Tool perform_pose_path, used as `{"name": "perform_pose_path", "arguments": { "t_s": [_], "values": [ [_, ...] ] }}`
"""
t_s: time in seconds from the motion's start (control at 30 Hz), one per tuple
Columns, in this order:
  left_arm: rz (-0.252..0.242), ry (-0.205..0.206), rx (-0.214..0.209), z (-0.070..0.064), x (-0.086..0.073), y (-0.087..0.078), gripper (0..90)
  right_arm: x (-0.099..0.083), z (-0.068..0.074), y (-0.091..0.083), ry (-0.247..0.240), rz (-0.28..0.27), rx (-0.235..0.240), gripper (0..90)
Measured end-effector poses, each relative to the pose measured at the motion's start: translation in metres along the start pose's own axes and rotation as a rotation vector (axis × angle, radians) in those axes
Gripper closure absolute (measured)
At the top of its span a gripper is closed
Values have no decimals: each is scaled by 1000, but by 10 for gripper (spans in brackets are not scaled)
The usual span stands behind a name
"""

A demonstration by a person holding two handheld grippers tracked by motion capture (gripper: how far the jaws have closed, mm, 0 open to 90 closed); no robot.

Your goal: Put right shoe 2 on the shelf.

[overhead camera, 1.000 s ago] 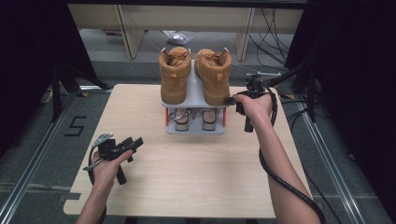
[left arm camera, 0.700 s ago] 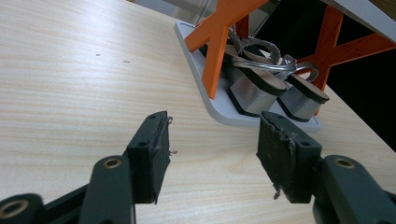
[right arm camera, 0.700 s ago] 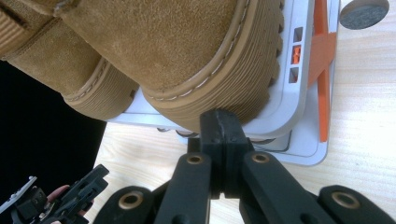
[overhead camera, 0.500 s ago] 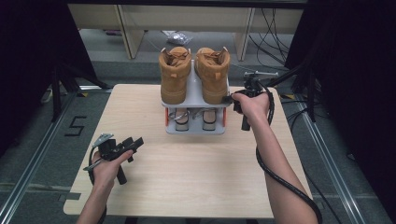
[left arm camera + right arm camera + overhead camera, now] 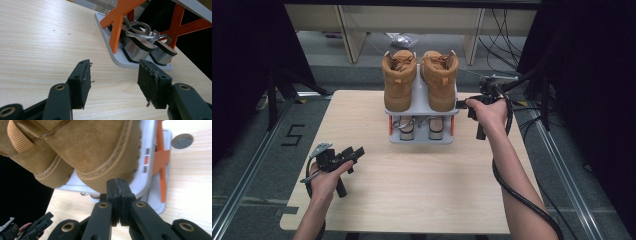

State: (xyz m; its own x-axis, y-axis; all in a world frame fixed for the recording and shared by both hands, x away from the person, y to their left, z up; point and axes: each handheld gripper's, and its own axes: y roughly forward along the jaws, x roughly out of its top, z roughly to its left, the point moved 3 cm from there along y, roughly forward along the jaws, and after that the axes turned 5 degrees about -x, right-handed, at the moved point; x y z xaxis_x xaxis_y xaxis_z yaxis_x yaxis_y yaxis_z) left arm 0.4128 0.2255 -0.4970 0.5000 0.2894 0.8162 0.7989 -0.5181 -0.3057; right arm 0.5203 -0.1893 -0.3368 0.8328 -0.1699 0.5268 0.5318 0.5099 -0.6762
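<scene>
A pair of tan suede ankle boots (image 5: pixel 421 79) stands on the top shelf of a small grey two-tier rack with orange cross-braces (image 5: pixel 421 136), at twelve o'clock on the pale wooden table (image 5: pixel 422 195), close to its far edge. Silver block-heeled sandals (image 5: pixel 140 50) sit on the lower tier. The right gripper (image 5: pixel 460 104) is at the rack's three o'clock side, its jaws pressed together with nothing between them; they seem to be just touching the right boot's sole (image 5: pixel 112 173), though contact is hard to judge. The left gripper (image 5: pixel 357 151) hovers at eight o'clock, jaws spread wide and empty, with bare tabletop stretching between it and the rack.
</scene>
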Motion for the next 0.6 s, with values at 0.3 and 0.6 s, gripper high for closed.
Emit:
{"name": "perform_pose_path", "arguments": {
  "t_s": [0.3, 0.6],
  "values": [
    [4, 4, 3, 1, -1, 1, 431, -14, -29, -11, 44, -1, -35, 862],
    [4, 5, 6, 1, -1, 0, 431, -30, -53, -15, 16, -20, -57, 863]
  ]
}}
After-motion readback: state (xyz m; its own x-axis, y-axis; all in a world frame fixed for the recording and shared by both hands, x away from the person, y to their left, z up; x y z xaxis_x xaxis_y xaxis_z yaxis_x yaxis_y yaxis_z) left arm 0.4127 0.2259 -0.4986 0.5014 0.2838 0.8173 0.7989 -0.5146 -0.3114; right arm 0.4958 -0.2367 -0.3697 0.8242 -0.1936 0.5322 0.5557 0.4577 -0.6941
